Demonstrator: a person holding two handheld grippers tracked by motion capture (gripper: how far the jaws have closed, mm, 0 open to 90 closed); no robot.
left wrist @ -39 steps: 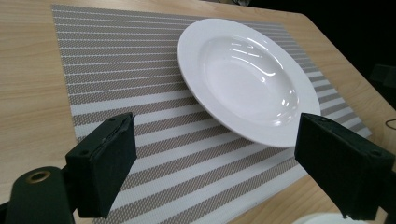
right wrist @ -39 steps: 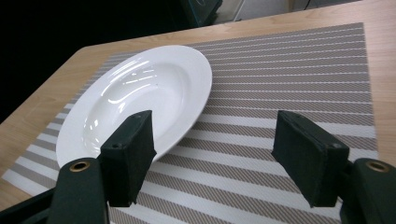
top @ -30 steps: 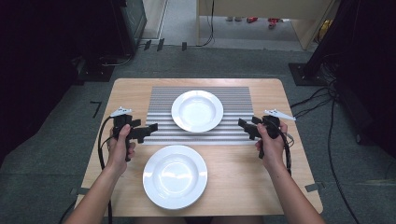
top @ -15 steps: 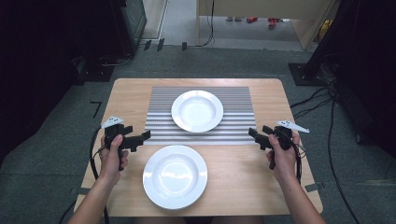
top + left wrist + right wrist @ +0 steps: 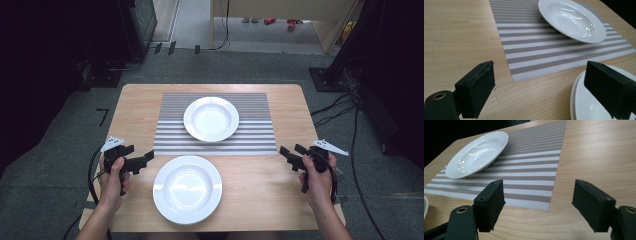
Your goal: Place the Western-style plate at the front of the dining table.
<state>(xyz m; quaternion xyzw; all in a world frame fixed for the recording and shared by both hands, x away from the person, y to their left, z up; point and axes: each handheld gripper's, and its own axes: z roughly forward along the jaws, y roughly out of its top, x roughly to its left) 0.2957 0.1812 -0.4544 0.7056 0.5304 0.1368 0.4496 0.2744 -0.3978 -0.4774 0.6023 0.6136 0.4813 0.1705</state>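
white near plate (image 5: 187,189) lies on the bare wood table (image 5: 135,107) right in front of me, between my two tools. my left gripper (image 5: 141,162) hangs just beside its left rim, jaws spread wide with nothing in them; in the left gripper view one jaw stands over that rim. my right gripper (image 5: 291,157) is well off to the plate's right, jaws also spread and empty. the far plate (image 5: 211,118) sits on the striped mat (image 5: 172,137)
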